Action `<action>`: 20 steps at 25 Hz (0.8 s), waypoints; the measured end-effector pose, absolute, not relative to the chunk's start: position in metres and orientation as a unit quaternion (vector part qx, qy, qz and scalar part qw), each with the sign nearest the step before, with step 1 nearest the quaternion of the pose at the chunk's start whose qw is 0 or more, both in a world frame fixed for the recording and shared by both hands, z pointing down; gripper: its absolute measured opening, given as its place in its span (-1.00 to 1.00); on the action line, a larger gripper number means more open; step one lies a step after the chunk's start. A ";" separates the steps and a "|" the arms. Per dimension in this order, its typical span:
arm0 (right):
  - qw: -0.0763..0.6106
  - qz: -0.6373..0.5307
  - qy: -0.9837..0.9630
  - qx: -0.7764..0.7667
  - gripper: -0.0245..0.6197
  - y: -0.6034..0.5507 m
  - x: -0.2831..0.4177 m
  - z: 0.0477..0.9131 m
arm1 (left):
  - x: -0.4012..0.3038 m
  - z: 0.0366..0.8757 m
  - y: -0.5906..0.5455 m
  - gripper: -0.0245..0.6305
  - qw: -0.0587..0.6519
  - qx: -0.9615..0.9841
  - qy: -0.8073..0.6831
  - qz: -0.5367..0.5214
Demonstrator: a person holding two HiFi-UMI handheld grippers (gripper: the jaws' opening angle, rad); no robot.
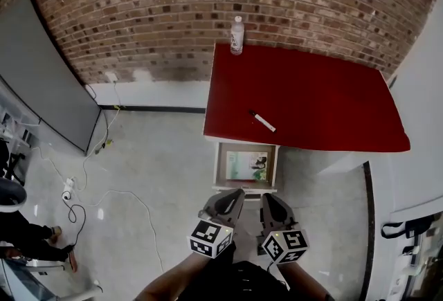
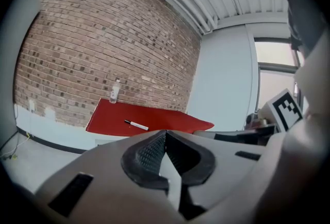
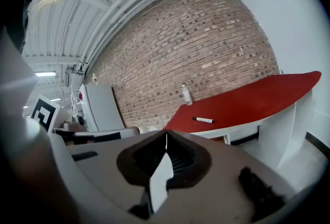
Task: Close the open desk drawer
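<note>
The drawer (image 1: 247, 167) stands open under the red surface (image 1: 311, 99).
Your left gripper (image 1: 234, 196) and right gripper (image 1: 268, 200) sit side by side near its front, both clenched, empty.

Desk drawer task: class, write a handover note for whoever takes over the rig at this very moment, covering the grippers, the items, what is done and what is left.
Left gripper: fingers shut, empty.
Right gripper: fingers shut, empty. The two are side by side in front of the drawer.
Drawer: pulled out from under the red desk, papers inside. A marker and a bottle sit on the desktop.
Done: nothing yet; the drawer is open.
Left: bring the grippers to the drawer front and push it fully in.
</note>
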State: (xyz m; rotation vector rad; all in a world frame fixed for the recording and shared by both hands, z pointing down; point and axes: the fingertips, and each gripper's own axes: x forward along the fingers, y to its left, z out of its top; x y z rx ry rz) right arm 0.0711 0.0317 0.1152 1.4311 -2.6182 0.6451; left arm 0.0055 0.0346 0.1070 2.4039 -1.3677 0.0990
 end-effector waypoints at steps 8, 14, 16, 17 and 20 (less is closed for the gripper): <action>0.045 0.212 -0.846 0.488 -0.89 -0.002 0.079 0.124 | 0.003 0.115 0.002 -0.90 0.188 0.857 -0.478 0.043; 0.047 0.211 -0.838 0.500 -0.89 -0.012 0.080 0.132 | 0.007 0.126 -0.003 -0.90 0.198 0.865 -0.458 0.049; 0.049 0.208 -0.839 0.501 -0.89 -0.014 0.081 0.132 | 0.010 0.130 -0.006 -0.90 0.200 0.867 -0.454 0.050; 0.050 0.207 -0.839 0.500 -0.89 -0.015 0.081 0.132 | 0.010 0.131 -0.006 -0.90 0.200 0.867 -0.453 0.051; 0.051 0.202 -0.841 0.500 -0.89 -0.015 0.083 0.133 | 0.011 0.136 -0.006 -0.90 0.201 0.866 -0.455 0.053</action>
